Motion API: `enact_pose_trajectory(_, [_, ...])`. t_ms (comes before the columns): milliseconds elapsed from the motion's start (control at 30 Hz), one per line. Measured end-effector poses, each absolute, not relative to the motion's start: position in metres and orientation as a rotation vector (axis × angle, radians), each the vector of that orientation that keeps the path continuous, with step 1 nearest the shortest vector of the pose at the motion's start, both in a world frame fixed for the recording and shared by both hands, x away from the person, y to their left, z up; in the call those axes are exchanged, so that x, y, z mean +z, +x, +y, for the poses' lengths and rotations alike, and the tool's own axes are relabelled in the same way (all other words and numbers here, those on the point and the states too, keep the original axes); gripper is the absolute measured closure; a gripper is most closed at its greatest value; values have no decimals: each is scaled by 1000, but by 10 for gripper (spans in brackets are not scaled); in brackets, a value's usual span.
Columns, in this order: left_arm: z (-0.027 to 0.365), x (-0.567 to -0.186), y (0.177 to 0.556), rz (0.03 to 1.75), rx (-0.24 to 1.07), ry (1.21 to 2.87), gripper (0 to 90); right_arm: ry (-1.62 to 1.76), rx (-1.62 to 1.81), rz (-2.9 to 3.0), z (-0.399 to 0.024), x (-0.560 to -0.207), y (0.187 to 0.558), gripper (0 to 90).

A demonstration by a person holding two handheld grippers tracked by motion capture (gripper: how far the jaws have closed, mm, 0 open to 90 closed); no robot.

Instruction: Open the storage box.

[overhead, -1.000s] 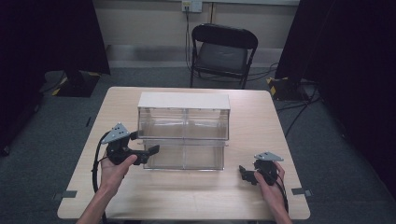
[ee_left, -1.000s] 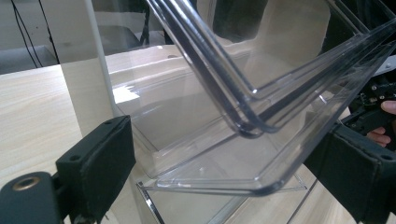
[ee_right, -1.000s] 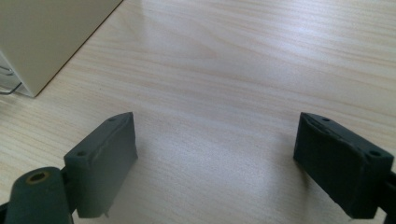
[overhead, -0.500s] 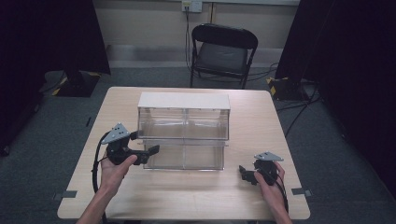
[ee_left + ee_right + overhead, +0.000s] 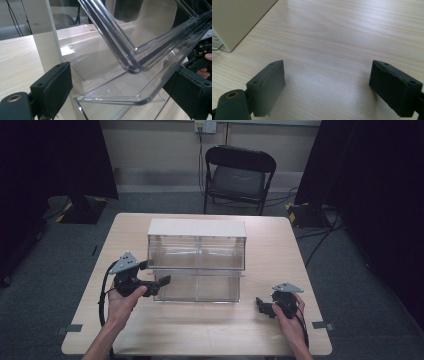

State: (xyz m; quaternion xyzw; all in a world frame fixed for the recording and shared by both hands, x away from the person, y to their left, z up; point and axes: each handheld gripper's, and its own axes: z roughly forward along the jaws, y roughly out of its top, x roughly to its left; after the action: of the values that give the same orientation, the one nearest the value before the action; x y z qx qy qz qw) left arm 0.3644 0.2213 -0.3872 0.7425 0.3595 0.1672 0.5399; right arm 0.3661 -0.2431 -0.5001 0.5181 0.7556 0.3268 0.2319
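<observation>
A clear plastic drawer cabinet [image 5: 196,251] with a white top stands in the middle of the wooden table [image 5: 200,332]. Its lower left drawer [image 5: 176,290] juts forward; in the left gripper view this clear drawer [image 5: 117,75] lies between the wide-apart jaws. My left gripper [image 5: 161,282] is open at the drawer's left front corner, held by a hand. My right gripper [image 5: 261,306] rests low over the table at the right front, open, with bare wood between its fingers [image 5: 268,82]. The cabinet's beige side [image 5: 237,20] stands at the upper left of the right gripper view.
A black folding chair [image 5: 239,175] stands beyond the table's far edge. Dark curtains hang on both sides. Cables lie on the grey floor at the right. The other hand and its gripper [image 5: 202,55] appear through the clear drawer.
</observation>
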Motion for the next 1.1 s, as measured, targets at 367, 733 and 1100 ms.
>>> enact_pose_trajectory(367, [222, -387, 365, 851, 398, 1768, 94, 1422, 898, 2077, -243, -500, 366, 124])
enact_pose_trajectory(733, [222, -388, 364, 859, 395, 1759, 102, 1424, 899, 2077, -243, -500, 366, 124])
enact_pose_trajectory(1100, [222, -388, 364, 859, 396, 1761, 103, 1424, 899, 2077, -243, -500, 366, 124])
